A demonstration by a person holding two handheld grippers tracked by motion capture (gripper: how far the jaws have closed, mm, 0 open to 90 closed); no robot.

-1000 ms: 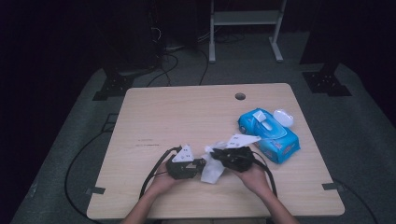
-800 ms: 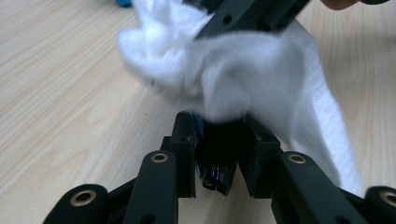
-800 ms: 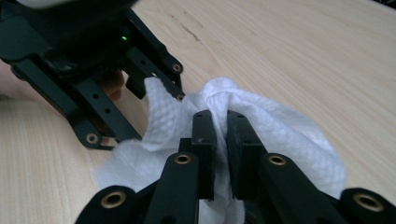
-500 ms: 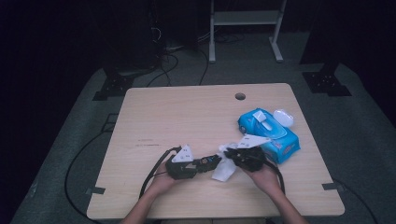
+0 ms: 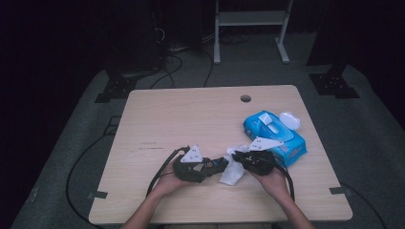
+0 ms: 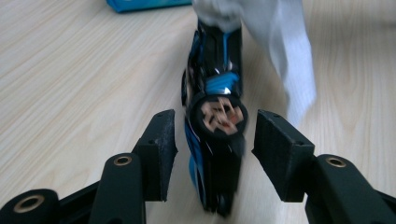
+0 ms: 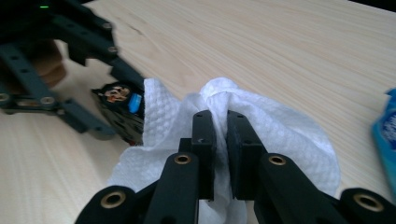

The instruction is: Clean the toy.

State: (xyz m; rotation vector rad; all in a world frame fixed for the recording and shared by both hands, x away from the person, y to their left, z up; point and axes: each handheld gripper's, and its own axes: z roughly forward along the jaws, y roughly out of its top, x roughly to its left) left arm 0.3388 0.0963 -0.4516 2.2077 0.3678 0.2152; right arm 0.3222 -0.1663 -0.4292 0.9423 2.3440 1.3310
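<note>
On the wooden worktop [image 5: 191, 119] the left gripper [image 5: 217, 165] lies low at about seven o'clock from the middle, pointing toward three o'clock; its jaws have just been opening and now stand partly apart, either side of a small black and blue toy [image 6: 215, 126], with a gap showing between each pad and the toy, so they do not grip it; the toy lies on the worktop between them, its far end against the white wipe [image 7: 280, 135]; the right gripper [image 7: 221, 140], at about five o'clock from the middle, has its jaws pinched almost together on a bunched fold of that wipe, which hangs and spreads below them beside the toy; a blue pack of wipes [image 5: 274, 137], its lid flipped open, sits near the right gripper at about four o'clock on the worktop.
</note>
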